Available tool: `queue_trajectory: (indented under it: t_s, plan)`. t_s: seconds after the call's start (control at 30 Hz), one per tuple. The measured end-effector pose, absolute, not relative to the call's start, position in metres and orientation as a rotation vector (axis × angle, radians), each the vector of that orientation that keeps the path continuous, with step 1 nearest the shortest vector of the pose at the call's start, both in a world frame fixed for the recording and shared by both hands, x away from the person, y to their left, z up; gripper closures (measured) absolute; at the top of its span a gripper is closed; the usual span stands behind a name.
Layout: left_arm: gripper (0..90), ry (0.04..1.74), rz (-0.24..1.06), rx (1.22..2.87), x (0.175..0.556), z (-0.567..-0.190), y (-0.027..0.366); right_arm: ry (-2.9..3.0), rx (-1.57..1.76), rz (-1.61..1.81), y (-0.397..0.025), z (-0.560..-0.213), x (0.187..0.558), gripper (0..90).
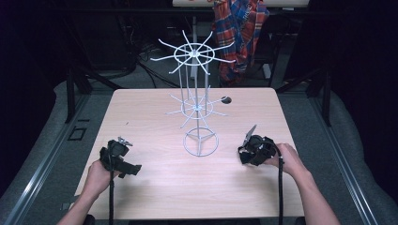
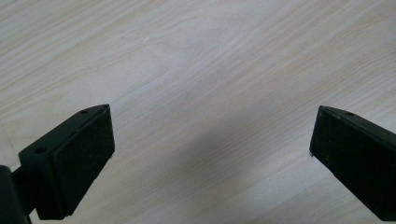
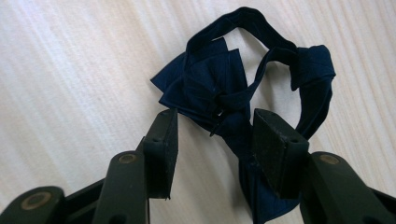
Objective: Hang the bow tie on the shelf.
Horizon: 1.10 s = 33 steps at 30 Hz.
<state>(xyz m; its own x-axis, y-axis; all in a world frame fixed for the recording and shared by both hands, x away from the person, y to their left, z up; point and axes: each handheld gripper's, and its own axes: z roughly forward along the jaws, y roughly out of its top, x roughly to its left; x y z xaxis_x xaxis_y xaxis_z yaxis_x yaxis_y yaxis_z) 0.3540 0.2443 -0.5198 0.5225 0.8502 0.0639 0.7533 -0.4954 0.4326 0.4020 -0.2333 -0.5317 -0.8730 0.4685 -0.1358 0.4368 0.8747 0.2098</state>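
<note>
A dark navy bow tie lies crumpled on the pale wooden table, its strap looping up and to the right. My right gripper is open and low over it, one jaw on each side of the tie's lower part, with the fabric close to the right-hand jaw. In the high view the right gripper rests at the table's right side, held by a hand. My left gripper sits at the table's left; its jaws stand wide open over bare wood.
A white wire rack with two tiers of radiating arms and a ring base stands at the table's middle. A small dark hole is behind it. A plaid shirt hangs beyond the table's far edge.
</note>
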Motion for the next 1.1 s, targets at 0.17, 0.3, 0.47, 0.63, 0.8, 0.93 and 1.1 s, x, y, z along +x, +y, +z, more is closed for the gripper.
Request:
queue_trajectory:
  t_s: [0.17, 0.3, 0.47, 0.63, 0.8, 0.93, 1.1]
  plan:
    - [0.0, 1.33, 0.38, 2.417, 0.354, -0.5203, 0.2448, 2.866, 0.72, 0.281, -0.2346, -0.5325, 0.4098, 51.3]
    - [0.0, 1.327, 0.379, 2.419, 0.3538, -0.5201, 0.2445, 2.842, 0.714, 0.242, -0.2357, -0.5323, 0.4103, 49.1]
    - [0.0, 1.321, 0.38, 2.428, 0.3539, -0.5204, 0.2441, 2.835, 0.71, 0.206, -0.2361, -0.5341, 0.4113, 48.8]
    - [0.0, 1.319, 0.377, 2.43, 0.3536, -0.5205, 0.2443, 2.822, 0.746, 0.191, -0.236, -0.5355, 0.4135, 48.8]
    - [0.0, 1.32, 0.372, 2.434, 0.354, -0.5214, 0.2446, 2.808, 0.789, 0.198, -0.2352, -0.5366, 0.4147, 50.3]
    - [0.0, 1.319, 0.368, 2.437, 0.354, -0.5214, 0.2443, 2.795, 0.795, 0.19, -0.2345, -0.5371, 0.4147, 52.3]
    - [0.0, 1.315, 0.369, 2.444, 0.3539, -0.5217, 0.2434, 2.787, 0.796, 0.164, -0.233, -0.5372, 0.4143, 52.9]
